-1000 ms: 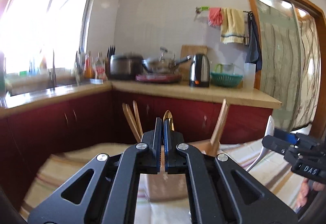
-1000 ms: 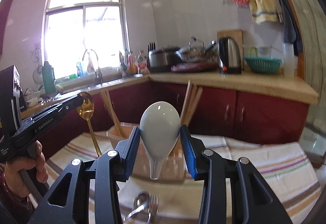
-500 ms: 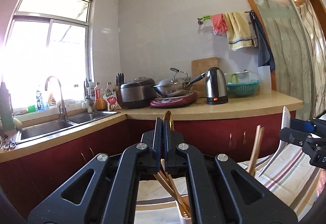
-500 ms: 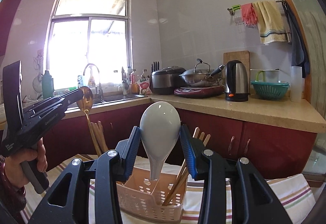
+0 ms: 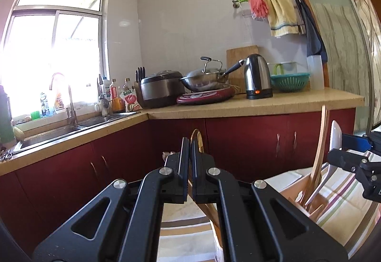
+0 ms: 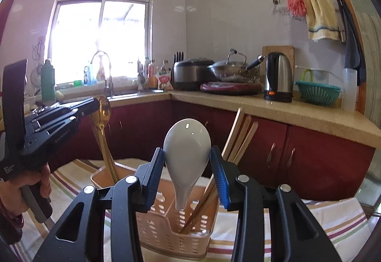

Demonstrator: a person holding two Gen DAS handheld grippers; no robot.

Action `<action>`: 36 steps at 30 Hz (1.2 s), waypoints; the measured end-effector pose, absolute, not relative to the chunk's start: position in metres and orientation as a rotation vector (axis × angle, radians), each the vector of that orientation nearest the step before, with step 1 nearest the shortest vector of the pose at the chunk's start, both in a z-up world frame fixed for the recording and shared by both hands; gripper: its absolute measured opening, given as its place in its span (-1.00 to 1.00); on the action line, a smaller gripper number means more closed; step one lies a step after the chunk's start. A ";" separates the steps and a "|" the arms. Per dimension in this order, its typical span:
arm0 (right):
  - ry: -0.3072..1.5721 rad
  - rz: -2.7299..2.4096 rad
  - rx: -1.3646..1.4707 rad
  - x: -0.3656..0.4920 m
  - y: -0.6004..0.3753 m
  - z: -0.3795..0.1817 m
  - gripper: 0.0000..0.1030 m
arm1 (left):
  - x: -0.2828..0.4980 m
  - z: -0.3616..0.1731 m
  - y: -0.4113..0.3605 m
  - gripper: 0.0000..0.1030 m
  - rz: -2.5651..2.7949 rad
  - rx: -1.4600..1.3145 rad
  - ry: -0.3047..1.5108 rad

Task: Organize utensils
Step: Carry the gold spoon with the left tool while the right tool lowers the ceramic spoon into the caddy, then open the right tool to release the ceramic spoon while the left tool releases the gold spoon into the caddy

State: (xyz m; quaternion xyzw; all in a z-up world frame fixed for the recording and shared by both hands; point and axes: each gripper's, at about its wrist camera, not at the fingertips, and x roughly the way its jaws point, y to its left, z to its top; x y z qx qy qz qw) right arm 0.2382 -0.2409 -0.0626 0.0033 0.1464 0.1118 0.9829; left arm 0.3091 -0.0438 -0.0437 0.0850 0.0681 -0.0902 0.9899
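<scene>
We hold two spoons over the utensil basket (image 6: 166,226), which sits on the striped cloth (image 6: 321,219) covering the tabletop.

Right gripper (image 6: 187,166): fingers clamped on the bowl of the white ceramic spoon (image 6: 187,143), handle pointing down, tip just above a middle compartment.

Left gripper (image 6: 95,105): fingers closed on the bowl of the gold spoon (image 6: 102,133), handle reaching into the left end compartment.

Wooden chopsticks (image 6: 238,135) lean in the right compartment.

Risks, as we judge them:
- The ceramic bowl is smooth and rounded — it could slip or twist between the fingers and drop hard.
- The white spoon's handle may catch a divider and tip the light basket.
- Both grippers are close; they could collide over the basket.
</scene>
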 end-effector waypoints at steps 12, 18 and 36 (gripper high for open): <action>0.416 0.206 -0.006 0.252 -0.239 -0.095 -0.20 | 0.313 -0.071 -0.054 -0.64 -0.216 0.203 0.192; 0.427 0.198 0.015 0.253 -0.241 -0.097 -0.05 | 0.310 -0.072 -0.066 0.05 -0.255 0.214 0.193; 0.437 0.183 0.062 0.204 -0.256 -0.081 0.00 | 0.298 -0.045 -0.056 0.77 -0.348 0.056 0.303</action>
